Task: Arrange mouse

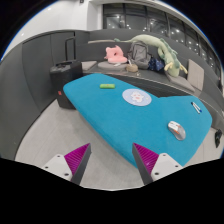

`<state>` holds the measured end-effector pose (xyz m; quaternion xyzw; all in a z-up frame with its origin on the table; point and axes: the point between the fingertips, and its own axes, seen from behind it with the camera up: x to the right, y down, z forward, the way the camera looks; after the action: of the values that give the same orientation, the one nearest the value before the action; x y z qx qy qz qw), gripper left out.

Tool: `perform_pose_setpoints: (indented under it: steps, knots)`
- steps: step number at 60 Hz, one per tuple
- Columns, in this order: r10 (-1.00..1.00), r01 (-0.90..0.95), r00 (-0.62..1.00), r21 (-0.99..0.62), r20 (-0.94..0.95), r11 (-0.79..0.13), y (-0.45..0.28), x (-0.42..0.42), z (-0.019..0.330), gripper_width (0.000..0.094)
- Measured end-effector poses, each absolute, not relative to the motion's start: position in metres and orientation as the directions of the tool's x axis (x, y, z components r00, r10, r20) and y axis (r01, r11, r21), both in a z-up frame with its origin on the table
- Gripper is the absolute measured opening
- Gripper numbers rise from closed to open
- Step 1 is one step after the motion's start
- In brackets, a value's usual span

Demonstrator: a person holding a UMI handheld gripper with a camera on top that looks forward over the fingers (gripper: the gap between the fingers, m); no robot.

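A small grey and white mouse [177, 129] lies on a turquoise mat [120, 110] on the grey table, ahead of my gripper and to the right, beyond the right finger. My gripper [112, 157] is open and empty, its magenta pads [149, 157] wide apart above the table surface and the mat's near edge. Nothing stands between the fingers.
The mat carries a white round logo [138, 98] and a small green item [106, 87]. A black box [66, 73] stands at the mat's far left. A pink soft toy [116, 55] and a pale green toy [158, 50] lie at the back.
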<state>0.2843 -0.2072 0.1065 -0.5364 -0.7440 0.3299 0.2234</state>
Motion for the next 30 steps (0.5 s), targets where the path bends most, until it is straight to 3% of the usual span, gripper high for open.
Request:
perform_pose_setpoints:
  steps: [12, 30]
  knots:
    - [0.977, 0.646, -0.205, -0.743, 0.050, 0.174, -0.123, 0.268, 0.104, 0.0852]
    - [0.999, 0.642, 0.036, -0.767, 0.031, 0.001, 0.018, 0.242, 0.073, 0.0855]
